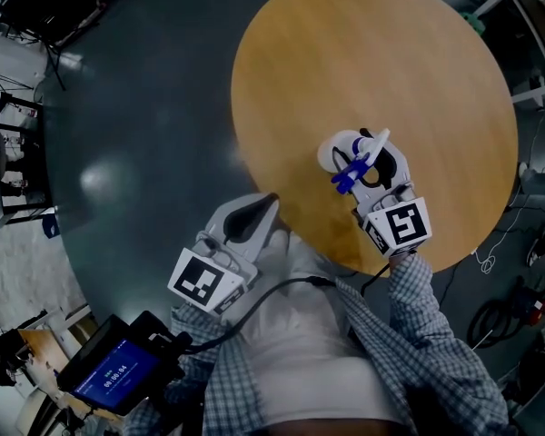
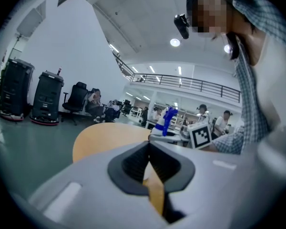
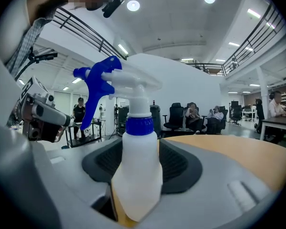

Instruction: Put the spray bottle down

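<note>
Two claws show. The right claw (image 1: 368, 166) squeezes the spray bottle (image 1: 338, 150) upright over the near tabletop (image 1: 372, 53), ready to stand it. The left claw (image 1: 254, 212) is pinched closed, empty.

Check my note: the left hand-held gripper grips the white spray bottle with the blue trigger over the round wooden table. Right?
No. It is the right hand-held gripper that grips the spray bottle, as the right gripper view shows. White bottle, blue trigger and round wooden table all hold.
</note>
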`<action>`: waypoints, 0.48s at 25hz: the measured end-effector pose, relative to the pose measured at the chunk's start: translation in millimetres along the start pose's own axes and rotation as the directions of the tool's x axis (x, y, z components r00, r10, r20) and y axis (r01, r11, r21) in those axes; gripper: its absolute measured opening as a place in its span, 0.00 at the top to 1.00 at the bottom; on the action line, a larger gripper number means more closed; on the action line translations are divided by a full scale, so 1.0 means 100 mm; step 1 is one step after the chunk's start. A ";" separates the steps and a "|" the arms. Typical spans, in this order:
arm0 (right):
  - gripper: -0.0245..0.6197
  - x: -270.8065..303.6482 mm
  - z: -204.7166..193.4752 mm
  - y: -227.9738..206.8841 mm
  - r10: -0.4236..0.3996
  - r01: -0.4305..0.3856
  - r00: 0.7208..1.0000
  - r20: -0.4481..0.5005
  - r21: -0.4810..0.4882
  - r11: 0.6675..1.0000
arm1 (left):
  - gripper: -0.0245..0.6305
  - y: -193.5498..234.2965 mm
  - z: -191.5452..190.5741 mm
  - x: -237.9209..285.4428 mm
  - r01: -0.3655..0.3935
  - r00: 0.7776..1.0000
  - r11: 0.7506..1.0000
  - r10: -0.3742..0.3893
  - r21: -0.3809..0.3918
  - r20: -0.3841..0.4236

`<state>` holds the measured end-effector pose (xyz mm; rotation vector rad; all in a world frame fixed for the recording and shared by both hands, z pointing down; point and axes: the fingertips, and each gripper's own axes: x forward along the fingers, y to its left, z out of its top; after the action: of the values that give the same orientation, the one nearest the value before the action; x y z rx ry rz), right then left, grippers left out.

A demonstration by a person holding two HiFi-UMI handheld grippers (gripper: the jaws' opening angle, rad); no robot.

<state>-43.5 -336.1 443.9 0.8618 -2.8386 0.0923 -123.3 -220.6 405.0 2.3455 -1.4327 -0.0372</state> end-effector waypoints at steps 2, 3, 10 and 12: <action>0.60 0.04 0.00 0.00 0.009 -0.009 1.000 -0.002 0.003 1.000 | 0.96 0.01 0.01 0.01 -0.003 1.000 1.000 0.003 0.002 0.000; 0.60 0.06 -0.01 0.00 0.012 -0.012 1.000 -0.003 0.008 1.000 | 0.96 0.01 0.01 0.01 -0.004 1.000 1.000 0.004 0.003 0.001; 0.61 0.10 -0.05 -0.03 0.025 -0.025 1.000 -0.011 0.022 0.999 | 0.96 0.07 0.03 -0.01 -0.018 1.000 1.000 0.018 0.000 0.018; 0.61 0.11 -0.06 -0.03 0.024 -0.024 1.000 -0.014 0.020 1.000 | 0.96 0.07 0.03 -0.01 -0.017 1.000 1.000 0.017 0.001 0.020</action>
<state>-50.3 -343.7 451.7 0.8271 -2.8396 0.1290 -130.6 -224.0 404.3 2.3398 -1.4630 -0.0557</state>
